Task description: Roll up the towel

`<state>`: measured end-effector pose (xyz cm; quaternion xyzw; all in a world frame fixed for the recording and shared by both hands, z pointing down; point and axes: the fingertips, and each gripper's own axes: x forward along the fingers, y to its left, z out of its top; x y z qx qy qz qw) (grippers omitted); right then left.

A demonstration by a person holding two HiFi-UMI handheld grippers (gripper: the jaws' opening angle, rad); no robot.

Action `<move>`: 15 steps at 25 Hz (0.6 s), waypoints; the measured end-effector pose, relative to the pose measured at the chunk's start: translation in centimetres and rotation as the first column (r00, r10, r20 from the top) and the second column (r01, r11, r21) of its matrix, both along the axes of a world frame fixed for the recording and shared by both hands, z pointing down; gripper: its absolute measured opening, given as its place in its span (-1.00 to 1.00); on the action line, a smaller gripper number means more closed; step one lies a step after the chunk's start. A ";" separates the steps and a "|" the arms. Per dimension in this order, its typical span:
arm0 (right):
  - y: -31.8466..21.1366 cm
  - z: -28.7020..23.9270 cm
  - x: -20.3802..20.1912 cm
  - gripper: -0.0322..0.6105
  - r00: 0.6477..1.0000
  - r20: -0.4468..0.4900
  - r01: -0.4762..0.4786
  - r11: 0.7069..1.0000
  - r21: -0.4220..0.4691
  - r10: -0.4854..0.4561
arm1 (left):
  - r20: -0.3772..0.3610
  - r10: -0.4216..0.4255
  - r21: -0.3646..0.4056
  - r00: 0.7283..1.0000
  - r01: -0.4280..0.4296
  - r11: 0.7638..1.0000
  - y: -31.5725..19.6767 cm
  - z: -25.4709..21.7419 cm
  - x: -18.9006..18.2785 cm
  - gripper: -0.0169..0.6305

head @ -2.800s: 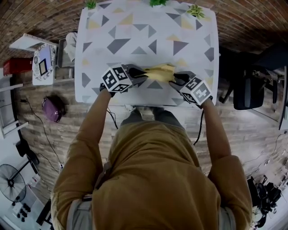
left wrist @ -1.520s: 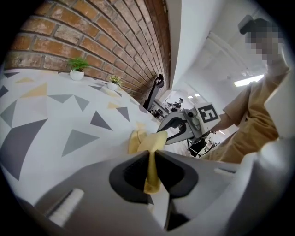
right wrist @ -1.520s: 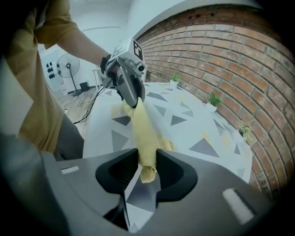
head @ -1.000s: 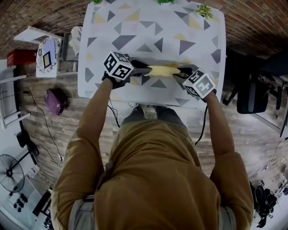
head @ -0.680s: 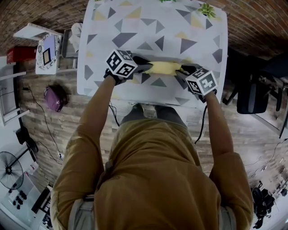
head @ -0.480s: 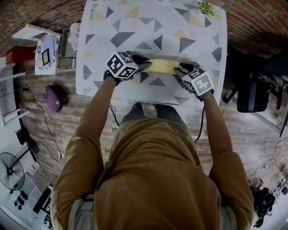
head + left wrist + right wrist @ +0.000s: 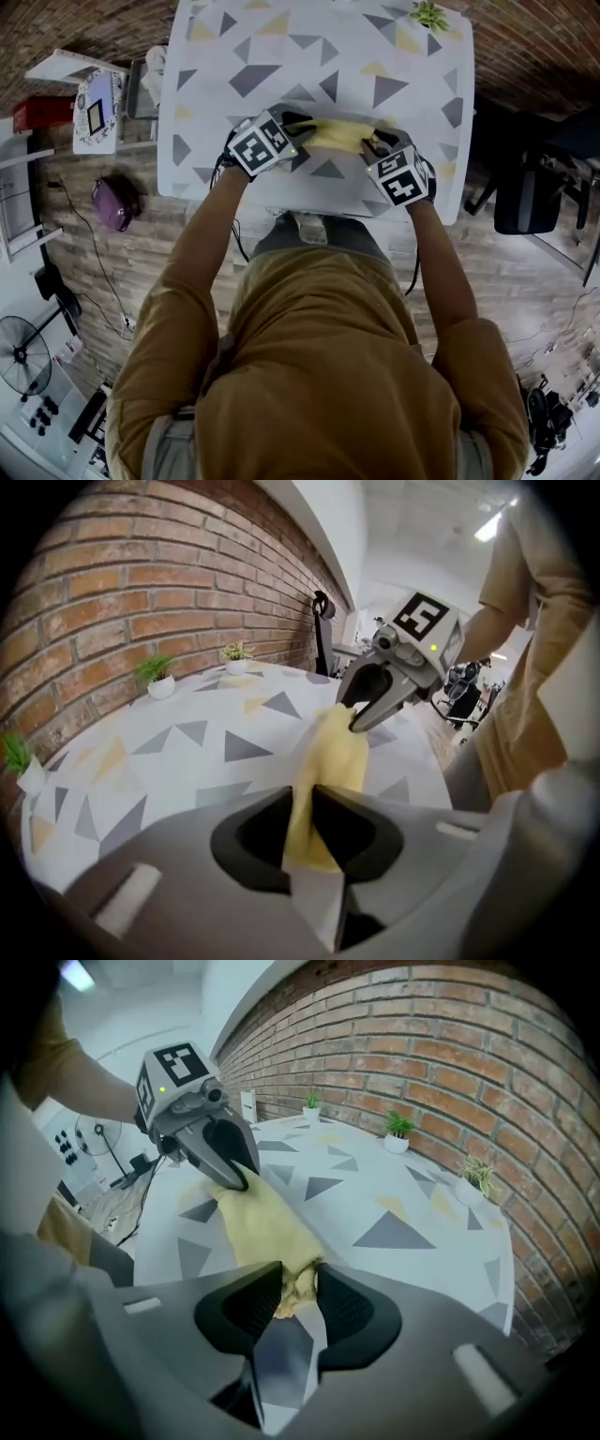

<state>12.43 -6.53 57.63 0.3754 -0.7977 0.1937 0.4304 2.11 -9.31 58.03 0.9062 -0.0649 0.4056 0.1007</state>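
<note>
Closest to us, the left tongs [image 7: 300,803] are clamped on one end of the yellow towel [image 7: 337,134]. The right tongs [image 7: 298,1283] are pinched on the other end, where the cloth bunches thicker between the jaws.

In the head view the towel sits just above the centre of the frame. It forms a short, loose roll slung between the two tongs, near the front edge of the worktop [image 7: 309,56]. We judge the rolling well along but not tidy.

The risk we see is uneven turning. If one wrist rolls further than the other, the roll could twist into a rope or cone out at one end. The thin pinch on the left could also slip and let the layers spring open.

The worktop is white with grey and yellow triangles and looks smooth, so it probably gives the cloth little grip. Along its far edge, at the top of the frame, small potted plants [image 7: 429,16] stand against a brick wall [image 7: 141,583]. Wood flooring [image 7: 84,272] and a dark chair [image 7: 525,192] lie to the sides.
</note>
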 end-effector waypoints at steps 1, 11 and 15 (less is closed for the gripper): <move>0.0 0.1 -0.1 -0.53 1.000 -0.018 0.001 1.000 0.013 -0.001 | 0.005 0.002 0.017 1.000 -0.002 1.000 0.1 0.0 0.1 -0.65; -0.1 0.5 -0.2 -0.50 0.990 -0.136 0.052 0.993 0.109 -0.037 | 0.048 0.006 0.188 0.999 -0.015 0.982 -0.3 0.1 -0.1 -0.62; -0.3 0.3 0.1 -0.46 0.986 -0.166 0.041 0.987 0.156 -0.015 | 0.056 0.013 0.225 0.998 -0.025 0.974 -0.5 0.3 0.1 -0.62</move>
